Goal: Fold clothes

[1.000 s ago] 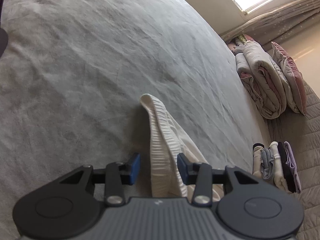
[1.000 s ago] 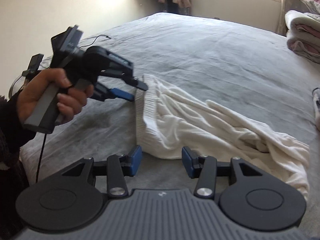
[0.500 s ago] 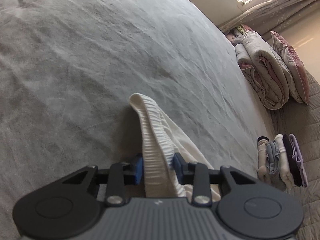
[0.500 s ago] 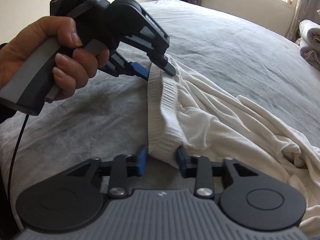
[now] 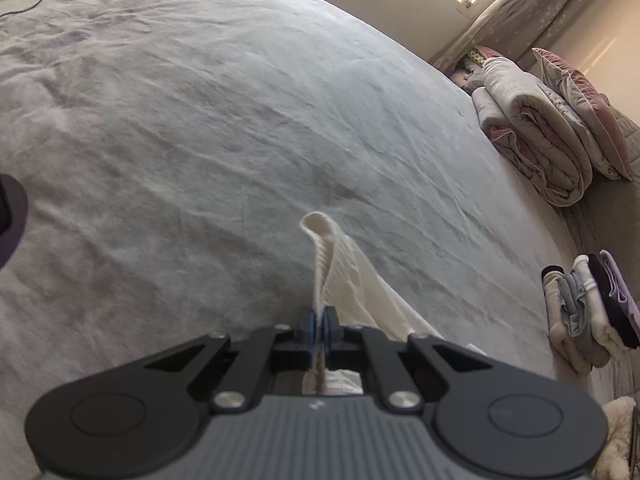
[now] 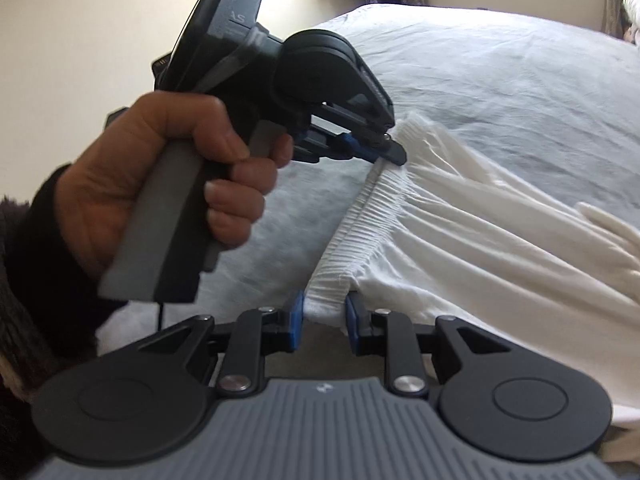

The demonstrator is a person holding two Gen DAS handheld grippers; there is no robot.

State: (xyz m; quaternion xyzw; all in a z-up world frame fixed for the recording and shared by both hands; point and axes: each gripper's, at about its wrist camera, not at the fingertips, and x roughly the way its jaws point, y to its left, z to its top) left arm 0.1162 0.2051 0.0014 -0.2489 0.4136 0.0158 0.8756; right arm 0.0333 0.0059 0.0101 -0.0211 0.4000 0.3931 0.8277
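A white garment [image 6: 480, 240] with a ribbed elastic waistband [image 6: 360, 224] lies across the grey bed [image 5: 200, 120]. My left gripper [image 5: 320, 322] is shut on one end of the waistband; the cloth [image 5: 348, 272] rises in a fold just ahead of its fingers. In the right wrist view a hand [image 6: 180, 168] holds that left gripper [image 6: 394, 156] at the band's far end. At the near end, my right gripper [image 6: 324, 316] is shut on the waistband, blue pads pressed against both sides. The band runs taut between the two grippers.
A stack of folded clothes [image 5: 592, 312] sits at the bed's right side. Rolled duvets [image 5: 536, 136] and a pink pillow [image 5: 580, 108] lie beyond it. A black cable [image 5: 40, 0] trails at the far left. Something fluffy [image 5: 620, 432] shows at the lower right.
Both grippers went from open to closed on the waistband, the left one fully pinched. The band now stretches straight between them, and the left gripper came nearer the right camera.
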